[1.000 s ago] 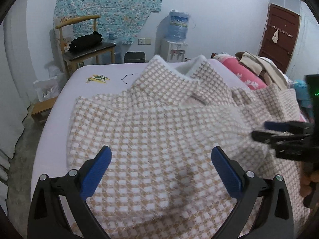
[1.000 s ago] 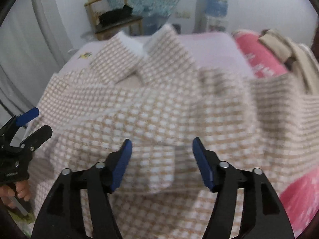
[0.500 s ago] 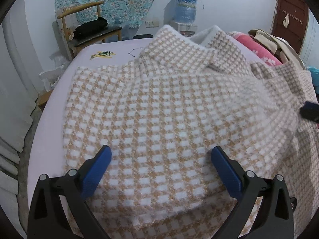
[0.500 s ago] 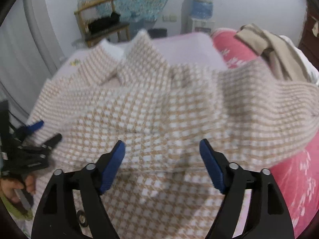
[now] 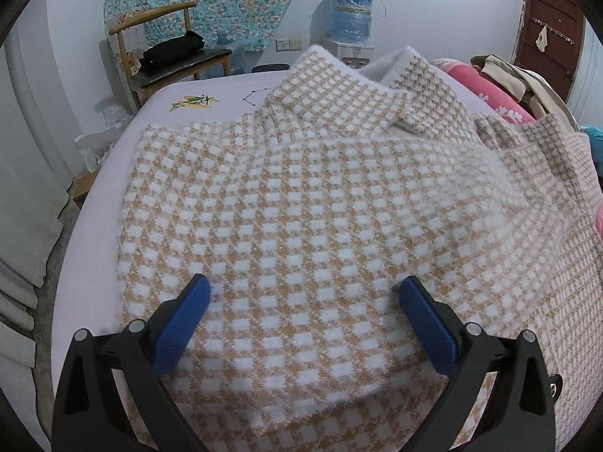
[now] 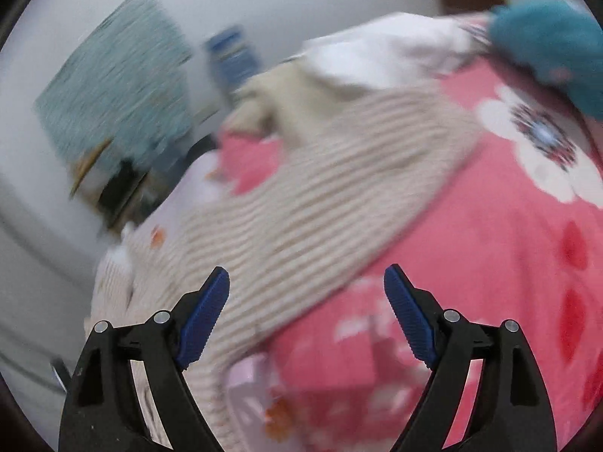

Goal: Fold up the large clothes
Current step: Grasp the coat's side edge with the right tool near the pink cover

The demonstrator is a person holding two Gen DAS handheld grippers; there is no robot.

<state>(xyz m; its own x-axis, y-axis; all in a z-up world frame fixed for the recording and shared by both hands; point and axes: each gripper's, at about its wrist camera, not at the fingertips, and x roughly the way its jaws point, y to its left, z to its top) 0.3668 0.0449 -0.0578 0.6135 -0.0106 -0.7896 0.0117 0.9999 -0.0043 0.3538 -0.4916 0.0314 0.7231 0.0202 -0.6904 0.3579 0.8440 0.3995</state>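
While the left hand-held gripper [image 5: 303,303] hangs over the checked garment [image 5: 301,207], its blue pads [image 5: 181,326] stand wide apart w/ nothing pinched; fabric lies below and between them, not gripped. Garment: tan-and-white check, fuzzy knit, spread across the lilac bed [image 5: 105,203], near edge folded over, collar end raised toward the far side. Behind the bed: wooden chair [image 5: 166,56] w/ a dark bag on the seat, water dispenser [image 5: 352,19], floral cloth on the wall.

Right hand-held gripper [image 6: 307,301]: jaws have just been opening, now spread wide, nothing between the pads. Right wrist view is motion-blurred; gripper is over a beige ribbed knit [image 6: 301,218] lying on a pink floral blanket [image 6: 508,245], approx. at the bed's side pile. Checked garment does not show in that view. Teal item [image 6: 554,45] sits at the top right, detail unclear.
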